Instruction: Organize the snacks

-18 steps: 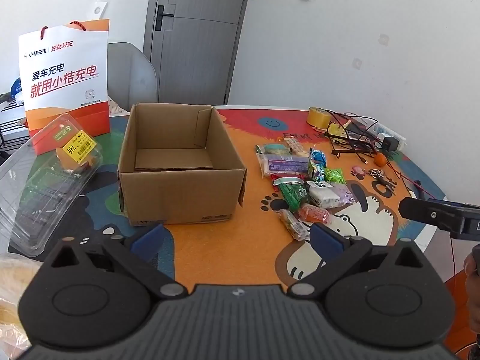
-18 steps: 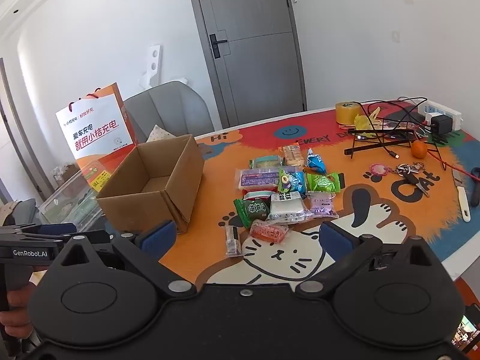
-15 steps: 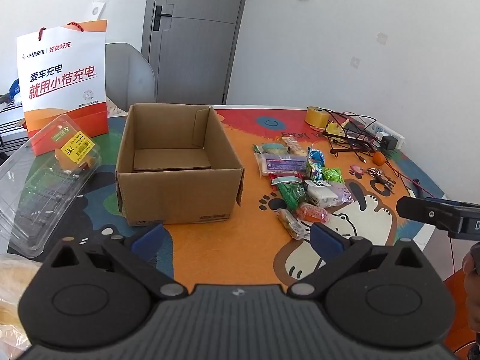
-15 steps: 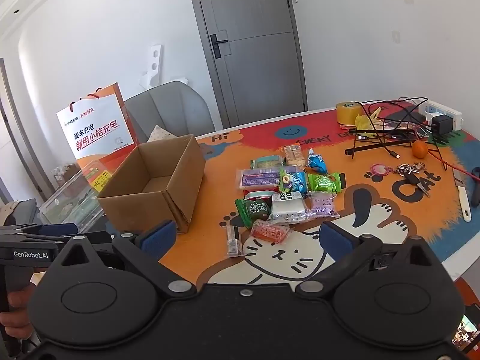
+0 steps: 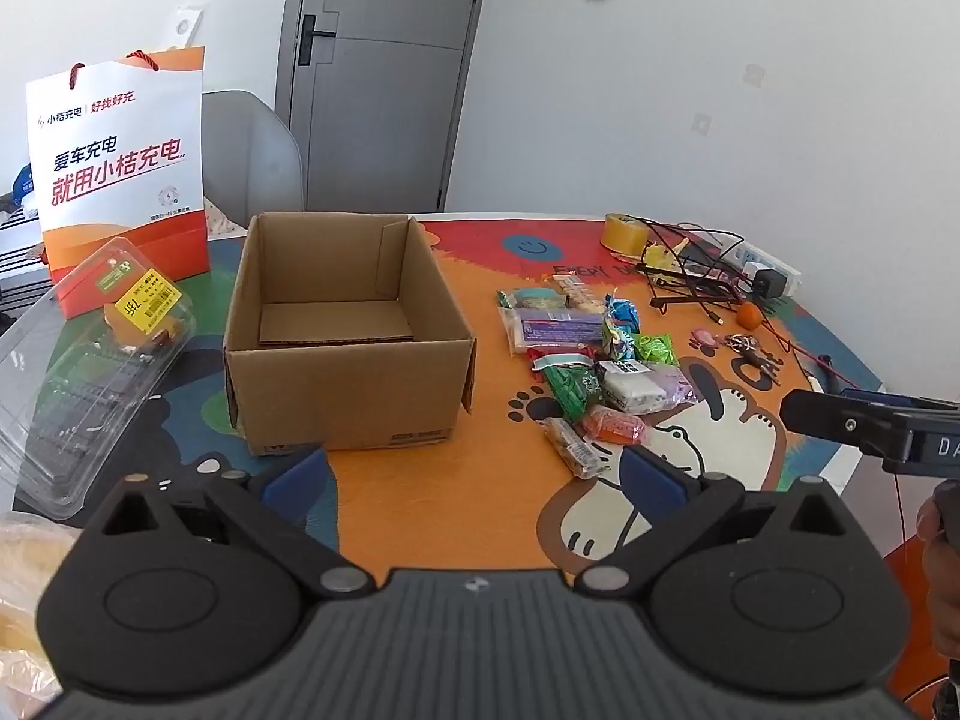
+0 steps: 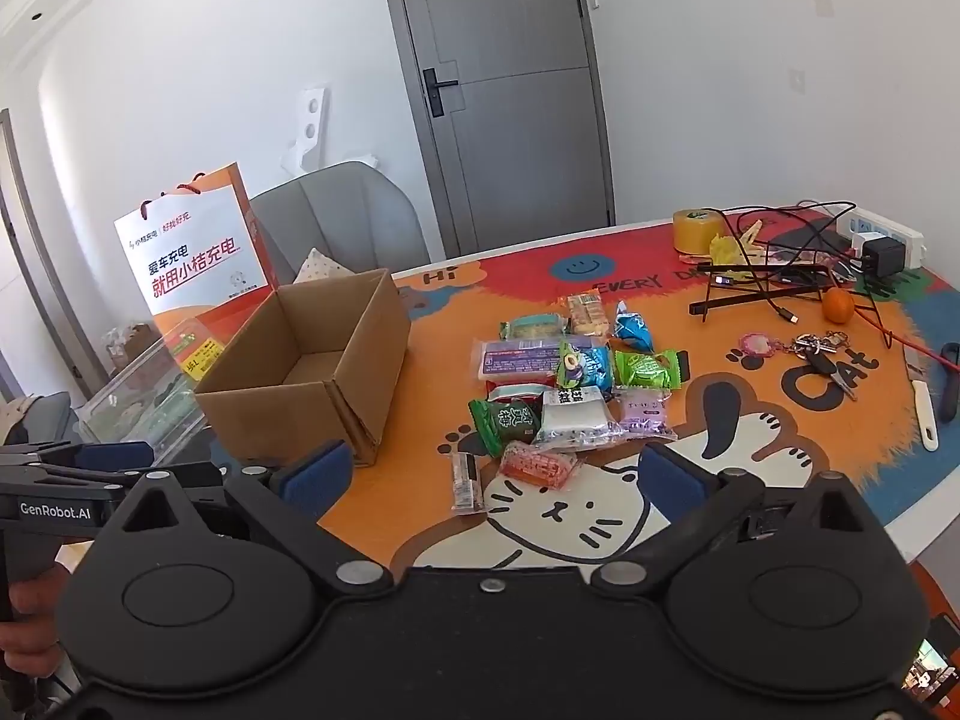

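An open, empty cardboard box (image 5: 342, 324) stands on the colourful table mat; it also shows in the right wrist view (image 6: 312, 366). To its right lies a cluster of several wrapped snacks (image 5: 591, 360), seen in the right wrist view (image 6: 564, 384) too: a purple bar, green packs, a white pack, an orange pack (image 6: 537, 465) and a thin clear bar (image 6: 465, 483). My left gripper (image 5: 474, 471) is open and empty, near the table's front edge before the box. My right gripper (image 6: 495, 474) is open and empty, just short of the nearest snacks.
A white and orange paper bag (image 5: 123, 174) and a clear plastic clamshell (image 5: 84, 372) stand left of the box. At the far right are a tape roll (image 6: 696, 231), cables with a power strip (image 6: 798, 264), an orange (image 6: 837, 305), keys (image 6: 810, 351) and a knife (image 6: 924, 408).
Both views have shifted only slightly; the left gripper has drawn back a little from the box. Nothing on the table has moved.
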### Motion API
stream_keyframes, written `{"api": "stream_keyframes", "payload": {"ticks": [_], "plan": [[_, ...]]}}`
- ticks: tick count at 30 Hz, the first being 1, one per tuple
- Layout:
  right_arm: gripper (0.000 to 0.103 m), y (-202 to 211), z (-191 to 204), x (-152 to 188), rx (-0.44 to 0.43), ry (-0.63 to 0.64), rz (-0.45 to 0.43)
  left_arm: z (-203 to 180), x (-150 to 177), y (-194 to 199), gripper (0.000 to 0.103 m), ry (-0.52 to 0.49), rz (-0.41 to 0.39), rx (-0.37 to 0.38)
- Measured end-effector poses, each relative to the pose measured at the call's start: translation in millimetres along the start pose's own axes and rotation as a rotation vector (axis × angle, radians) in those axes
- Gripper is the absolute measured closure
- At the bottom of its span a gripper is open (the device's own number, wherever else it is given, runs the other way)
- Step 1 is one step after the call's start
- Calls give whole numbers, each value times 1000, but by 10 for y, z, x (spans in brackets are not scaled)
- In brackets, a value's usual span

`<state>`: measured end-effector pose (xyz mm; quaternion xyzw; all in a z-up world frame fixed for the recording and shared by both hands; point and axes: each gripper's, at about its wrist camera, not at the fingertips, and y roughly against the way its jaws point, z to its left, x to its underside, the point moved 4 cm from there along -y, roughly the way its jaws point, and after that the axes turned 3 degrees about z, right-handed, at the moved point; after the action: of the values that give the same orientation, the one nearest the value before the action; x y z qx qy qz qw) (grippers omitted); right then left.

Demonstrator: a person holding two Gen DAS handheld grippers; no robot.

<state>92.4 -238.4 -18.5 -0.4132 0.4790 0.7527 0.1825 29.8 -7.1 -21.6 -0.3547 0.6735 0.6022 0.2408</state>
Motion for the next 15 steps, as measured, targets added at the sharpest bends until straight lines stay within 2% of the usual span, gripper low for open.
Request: {"api": "stream_keyframes", "payload": {"ticks": [15], "plan": [[0, 30, -37, -12, -1, 1, -4, -6, -16, 38, 0, 1, -6, 3]]}}
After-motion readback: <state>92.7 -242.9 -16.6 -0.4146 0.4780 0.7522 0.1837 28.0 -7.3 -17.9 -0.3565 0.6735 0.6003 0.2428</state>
